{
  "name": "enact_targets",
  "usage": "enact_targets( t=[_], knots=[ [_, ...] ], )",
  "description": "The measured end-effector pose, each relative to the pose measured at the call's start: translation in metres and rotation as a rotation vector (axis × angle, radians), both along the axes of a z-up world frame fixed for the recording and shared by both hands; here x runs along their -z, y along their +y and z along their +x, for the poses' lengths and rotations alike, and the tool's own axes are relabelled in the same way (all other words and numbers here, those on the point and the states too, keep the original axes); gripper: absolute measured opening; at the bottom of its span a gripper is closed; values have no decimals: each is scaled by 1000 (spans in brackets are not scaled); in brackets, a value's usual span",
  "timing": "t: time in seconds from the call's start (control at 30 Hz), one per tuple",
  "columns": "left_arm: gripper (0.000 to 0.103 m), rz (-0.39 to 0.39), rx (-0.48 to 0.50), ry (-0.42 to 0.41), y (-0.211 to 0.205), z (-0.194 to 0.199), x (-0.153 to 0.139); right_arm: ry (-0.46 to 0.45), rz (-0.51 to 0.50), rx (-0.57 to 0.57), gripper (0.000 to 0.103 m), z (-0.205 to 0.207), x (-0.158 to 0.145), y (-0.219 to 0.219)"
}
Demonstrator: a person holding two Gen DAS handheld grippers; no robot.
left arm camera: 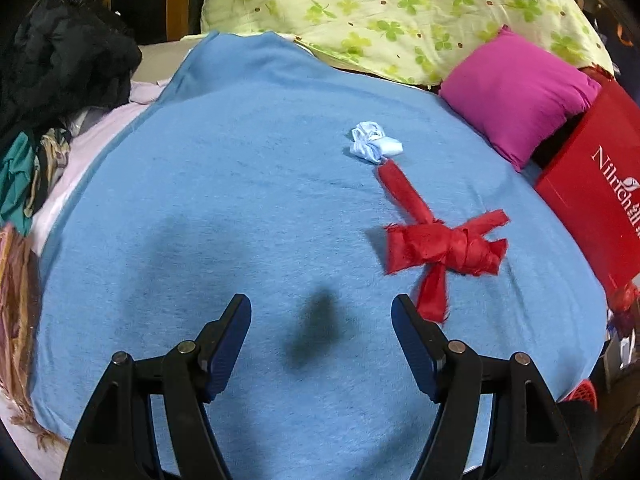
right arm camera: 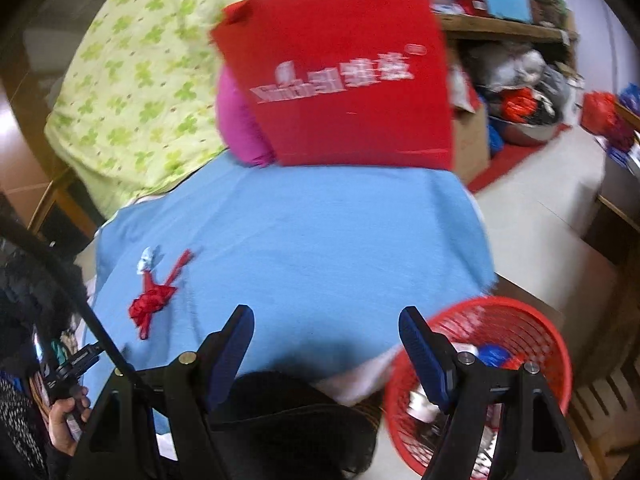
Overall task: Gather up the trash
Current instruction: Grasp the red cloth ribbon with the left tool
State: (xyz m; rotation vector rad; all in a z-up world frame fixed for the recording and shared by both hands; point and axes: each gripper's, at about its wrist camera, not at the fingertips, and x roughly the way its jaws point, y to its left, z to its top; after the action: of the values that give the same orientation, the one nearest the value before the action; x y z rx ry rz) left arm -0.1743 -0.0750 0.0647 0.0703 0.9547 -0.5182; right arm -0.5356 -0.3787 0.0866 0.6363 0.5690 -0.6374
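Blue blanket [left arm camera: 240, 200] broad and bare before left gripper [left arm camera: 321, 312], right gripper [right arm camera: 326, 320], both spread, empty.

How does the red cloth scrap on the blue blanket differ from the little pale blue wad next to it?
The red cloth scrap is bright red, long and knotted with frayed tails; the pale blue wad is whitish blue, much smaller and balled up. The scrap lies nearer the left gripper; the wad sits at its far end. Both rest loose on the blue blanket.
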Motion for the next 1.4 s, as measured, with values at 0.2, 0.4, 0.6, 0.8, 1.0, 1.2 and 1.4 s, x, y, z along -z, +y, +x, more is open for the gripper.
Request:
enact_targets(
  t=[0.2, 0.4, 0.6, 0.8, 1.0, 1.2, 1.4],
  knots=[
    [78, -33, 106, 11, -50, -8, -16, -25, -4, -119, 80, 52, -1, 12],
    [81, 54, 230, -46, -120, -1, -16, -27, 19, -163, 80, 67, 10, 15],
    [86, 175, 267, -19, -144, 21, 21, -36, 66, -118, 80, 64, 20, -3],
    [82, 112, 268, 27, -142, 24, 38, -16, 80, -141, 80, 82, 25, -5],
    [47, 37, 277, 35, -121, 27, 32, 2, 56, -169, 80, 98, 18, 3],
    [46, -32, 151, -74, -68, 34, 7, 43, 16, -225, 80, 130, 11, 19],
    [46, -36, -129, -159, -4, 65, -3, 88, -15, -345, 80, 201, 9, 46]
  ],
)
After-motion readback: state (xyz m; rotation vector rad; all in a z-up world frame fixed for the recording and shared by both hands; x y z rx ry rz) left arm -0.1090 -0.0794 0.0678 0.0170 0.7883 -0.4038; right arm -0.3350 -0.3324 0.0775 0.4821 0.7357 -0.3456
